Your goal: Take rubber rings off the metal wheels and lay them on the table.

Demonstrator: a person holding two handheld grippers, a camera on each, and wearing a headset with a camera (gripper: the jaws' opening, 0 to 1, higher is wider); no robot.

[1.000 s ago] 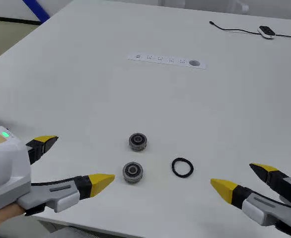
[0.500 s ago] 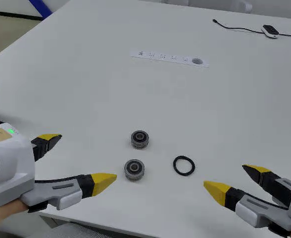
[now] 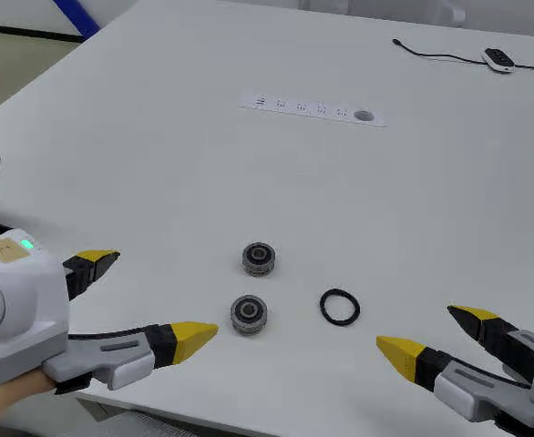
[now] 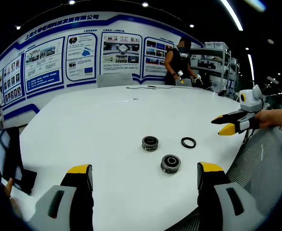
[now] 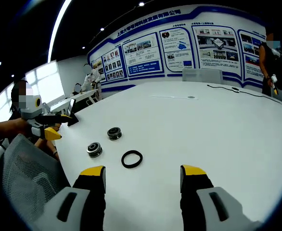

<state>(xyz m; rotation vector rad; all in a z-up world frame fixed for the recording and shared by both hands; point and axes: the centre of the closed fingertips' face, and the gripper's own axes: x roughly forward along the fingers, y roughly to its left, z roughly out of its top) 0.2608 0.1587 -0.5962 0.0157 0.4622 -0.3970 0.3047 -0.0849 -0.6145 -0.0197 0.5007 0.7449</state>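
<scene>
Two small metal wheels stand on the white table: one [image 3: 259, 258] farther from me, one [image 3: 248, 313] nearer the front edge. A loose black rubber ring [image 3: 340, 307] lies flat to their right. My left gripper [image 3: 148, 296] is open at the front left, empty, a short way left of the near wheel [image 4: 170, 163]. My right gripper [image 3: 436, 331] is open at the front right, empty, to the right of the ring [image 5: 132, 158]. The left gripper view has the far wheel [image 4: 150, 143] and the ring [image 4: 188, 142]; the right gripper view has both wheels [image 5: 94, 149] [image 5: 114, 133].
A white strip with markings [image 3: 312, 109] lies mid-table. A black cable and a small device [image 3: 498, 59] sit at the far right. A dark phone-like object [image 4: 11, 156] stands at the left edge. A person [image 4: 177, 62] stands beyond the table.
The head camera shifted slightly, so everything slid a little in view. Both grippers stay open near the front edge; wheels and ring have not moved.
</scene>
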